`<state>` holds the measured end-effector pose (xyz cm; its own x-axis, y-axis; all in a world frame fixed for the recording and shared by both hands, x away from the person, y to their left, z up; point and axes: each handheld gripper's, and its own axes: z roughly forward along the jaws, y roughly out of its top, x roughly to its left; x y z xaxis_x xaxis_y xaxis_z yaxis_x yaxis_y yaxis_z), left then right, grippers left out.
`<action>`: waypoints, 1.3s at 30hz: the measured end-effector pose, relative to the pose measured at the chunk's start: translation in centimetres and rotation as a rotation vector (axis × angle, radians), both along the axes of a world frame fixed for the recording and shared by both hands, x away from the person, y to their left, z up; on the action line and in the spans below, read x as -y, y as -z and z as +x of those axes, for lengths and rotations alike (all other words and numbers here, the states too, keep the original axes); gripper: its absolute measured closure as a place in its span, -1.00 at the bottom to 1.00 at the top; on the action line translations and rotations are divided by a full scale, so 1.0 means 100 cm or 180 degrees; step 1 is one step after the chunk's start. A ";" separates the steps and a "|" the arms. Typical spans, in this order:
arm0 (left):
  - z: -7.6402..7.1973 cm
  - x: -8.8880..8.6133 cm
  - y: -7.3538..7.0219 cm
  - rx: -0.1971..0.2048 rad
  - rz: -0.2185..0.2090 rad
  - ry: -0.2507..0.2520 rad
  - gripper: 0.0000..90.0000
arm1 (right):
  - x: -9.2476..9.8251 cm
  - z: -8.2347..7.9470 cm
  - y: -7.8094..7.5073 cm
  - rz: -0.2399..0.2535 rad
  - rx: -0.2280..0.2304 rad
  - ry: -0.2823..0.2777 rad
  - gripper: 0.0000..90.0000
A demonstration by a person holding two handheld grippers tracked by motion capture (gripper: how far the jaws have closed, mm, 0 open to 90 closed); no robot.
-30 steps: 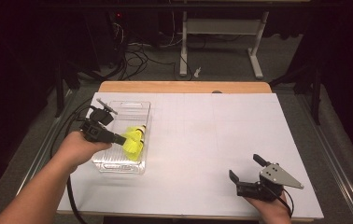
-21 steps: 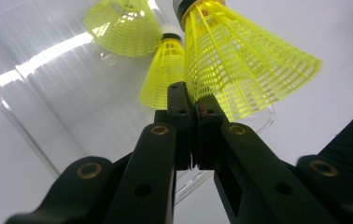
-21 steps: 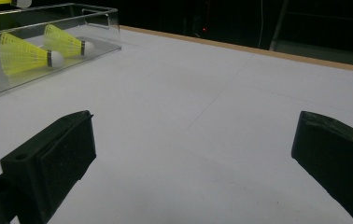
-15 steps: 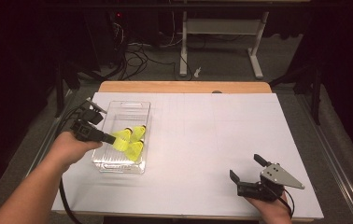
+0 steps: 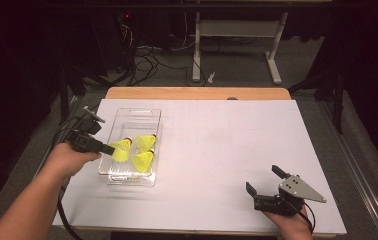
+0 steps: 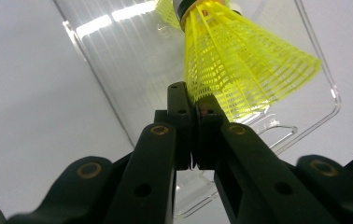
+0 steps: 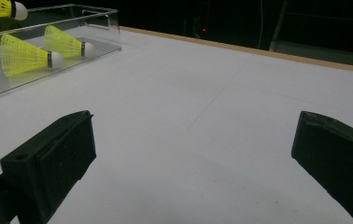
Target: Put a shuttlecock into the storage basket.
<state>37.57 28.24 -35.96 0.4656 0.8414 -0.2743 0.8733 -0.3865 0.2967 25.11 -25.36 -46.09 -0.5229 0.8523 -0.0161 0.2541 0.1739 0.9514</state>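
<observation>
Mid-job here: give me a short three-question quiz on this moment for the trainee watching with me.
1. How many yellow plastic mesh shuttlecocks are in or over the clear plastic tray?
2. True or false: the right gripper is clamped on a shuttlecock.
3. Which part of the shuttlecock does the left gripper pinch? A) the white cork tip B) the edge of the yellow mesh skirt C) nothing

Key
1. Three: two lie on the tray floor, and one is held at the tray's left side.
2. False: its jaws stand wide apart over the white tabletop, with nothing between them.
3. B: the jaws are closed on the skirt's edge.
</observation>
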 end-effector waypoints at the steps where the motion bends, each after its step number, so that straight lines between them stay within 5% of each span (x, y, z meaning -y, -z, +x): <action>1: 0.000 -0.001 0.001 0.0002 0.0001 -0.0010 0.95 | 0.000 0.000 0.000 -0.0002 0.0001 -0.0001 -1.00; 26: 0.020 0.006 -0.009 -0.0051 0.0095 -0.0146 0.95 | -0.001 0.000 -0.001 0.0006 0.0011 -0.0020 -1.00; 39: 0.030 0.009 0.006 -0.0146 0.0251 -0.0206 0.95 | 0.000 0.000 -0.001 0.0004 0.0016 -0.0025 -1.00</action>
<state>40.53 27.35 -36.59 0.3979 0.8892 -0.2257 0.9092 -0.3493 0.2266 25.10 -25.32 -46.01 -0.5294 0.8482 -0.0178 0.2478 0.1746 0.9529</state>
